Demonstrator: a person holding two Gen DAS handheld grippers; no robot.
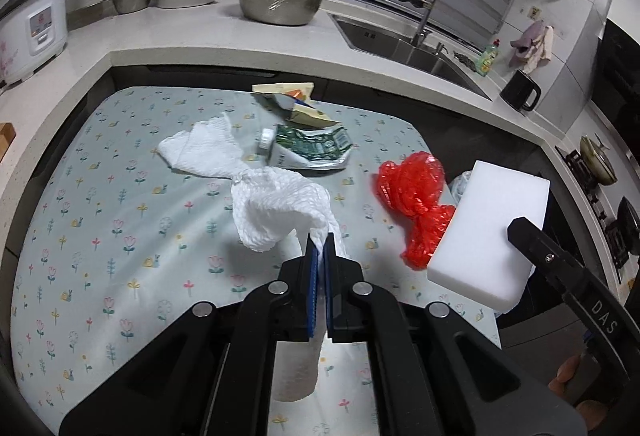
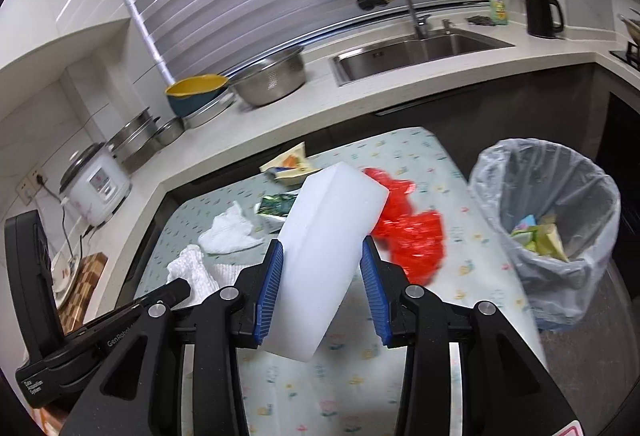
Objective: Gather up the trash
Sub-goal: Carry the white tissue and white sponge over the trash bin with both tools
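Left gripper, jaws closed on a twisted paper towel; the towel's lower end is hidden beneath the fingers. A second towel lies left of it on the floral mat. Behind these lie a crushed green carton and a torn yellow carton, partly overlapping. Red mesh lies near the mat's right edge, partly covered by the white block. Right gripper, jaws spread around the tilted block; contact with the right pad cannot be made out. The lined bin stands just beyond the mat's right edge, holding packaging. Counter and sink border the far side.
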